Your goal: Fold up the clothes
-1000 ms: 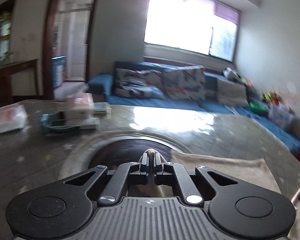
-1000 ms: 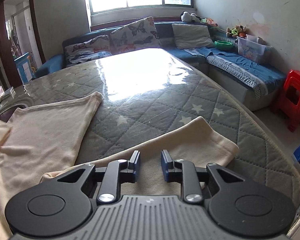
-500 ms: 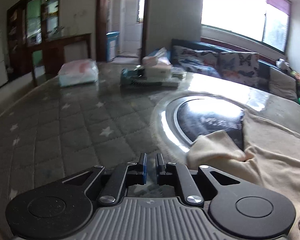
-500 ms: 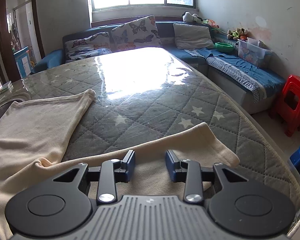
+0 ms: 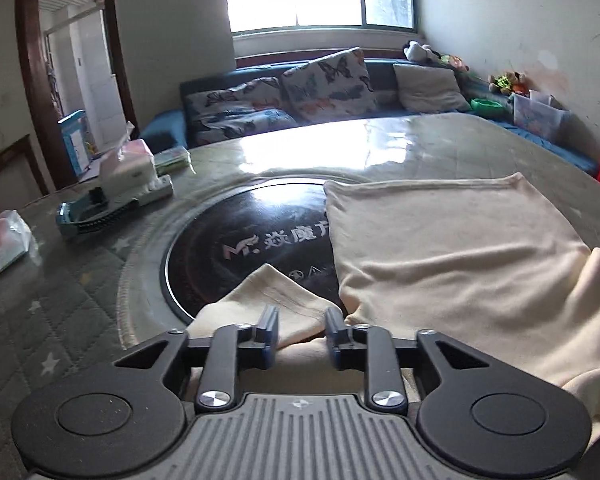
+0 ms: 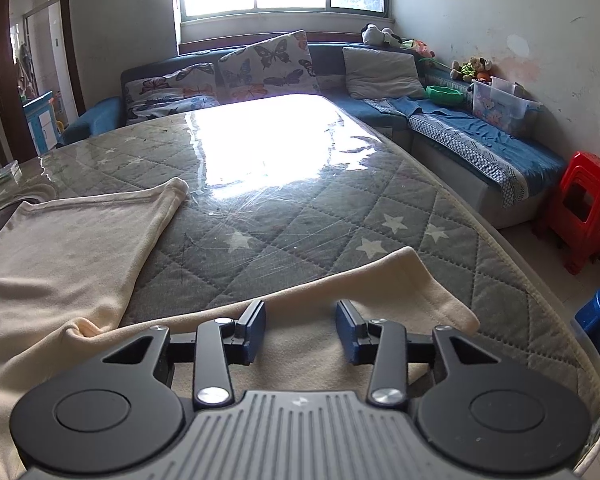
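Observation:
A cream garment (image 5: 452,256) lies spread on the quilted table and shows in the right wrist view (image 6: 72,248) too. One sleeve (image 5: 272,296) is folded over the dark round hob. My left gripper (image 5: 298,336) is open, low over that sleeve, with cloth between its fingers. My right gripper (image 6: 300,330) is open over the other sleeve (image 6: 388,288), near the table's right edge.
A dark round hob (image 5: 240,248) is set in the table (image 6: 300,208). A tissue box (image 5: 126,168), a blue tray (image 5: 88,216) and a wipes pack (image 5: 0,244) sit at the left. A sofa (image 6: 260,72), a red stool (image 6: 580,208) and a blue stool (image 6: 598,316) lie beyond.
My left gripper let go of the cloth it held, swung away left, then came back over the folded sleeve and opened wide. My right gripper opened wider over its sleeve.

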`<action>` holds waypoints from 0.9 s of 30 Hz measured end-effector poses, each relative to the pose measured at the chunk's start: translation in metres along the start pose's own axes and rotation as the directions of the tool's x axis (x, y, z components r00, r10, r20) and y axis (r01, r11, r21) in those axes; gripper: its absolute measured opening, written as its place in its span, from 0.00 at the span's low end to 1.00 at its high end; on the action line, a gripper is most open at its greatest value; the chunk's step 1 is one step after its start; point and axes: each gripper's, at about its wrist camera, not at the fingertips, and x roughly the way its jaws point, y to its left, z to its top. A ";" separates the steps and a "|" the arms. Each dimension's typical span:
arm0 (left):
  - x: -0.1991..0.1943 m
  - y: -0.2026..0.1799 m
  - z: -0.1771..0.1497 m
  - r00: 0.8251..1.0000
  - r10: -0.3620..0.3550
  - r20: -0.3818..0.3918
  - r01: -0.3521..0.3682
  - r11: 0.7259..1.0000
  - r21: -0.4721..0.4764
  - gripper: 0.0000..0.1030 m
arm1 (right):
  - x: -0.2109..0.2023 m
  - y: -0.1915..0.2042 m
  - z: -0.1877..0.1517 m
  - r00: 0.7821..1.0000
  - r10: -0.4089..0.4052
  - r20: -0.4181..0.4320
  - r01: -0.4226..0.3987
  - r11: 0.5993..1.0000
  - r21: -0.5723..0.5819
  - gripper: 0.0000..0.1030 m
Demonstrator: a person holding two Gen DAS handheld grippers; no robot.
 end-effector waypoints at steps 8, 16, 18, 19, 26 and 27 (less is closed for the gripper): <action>0.018 0.008 -0.001 0.999 -0.009 -0.049 0.009 1.000 0.012 0.42 | 0.003 0.001 0.001 1.000 -0.009 0.003 0.009 1.000 -0.001 0.44; 0.016 0.025 -0.002 1.000 -0.007 -0.004 0.007 0.997 -0.073 0.04 | 0.004 0.002 0.001 1.000 -0.014 0.005 0.014 1.000 0.004 0.46; 0.004 0.043 0.000 0.999 0.009 0.049 0.000 0.984 -0.177 0.04 | 0.004 0.002 0.001 1.000 -0.015 0.004 0.015 1.000 0.005 0.46; -0.004 0.055 0.001 0.997 0.023 0.078 -0.004 0.972 -0.235 0.04 | 0.004 0.003 0.001 1.000 -0.015 0.004 0.015 1.000 0.006 0.46; -0.050 0.139 -0.020 0.969 0.211 0.126 -0.114 0.839 -0.533 0.04 | 0.003 0.003 0.001 1.000 -0.016 0.004 0.016 1.000 0.007 0.46; -0.051 0.149 -0.026 0.967 0.233 0.106 -0.138 0.824 -0.550 0.04 | 0.004 0.003 0.001 1.000 -0.016 0.005 0.016 1.000 0.005 0.46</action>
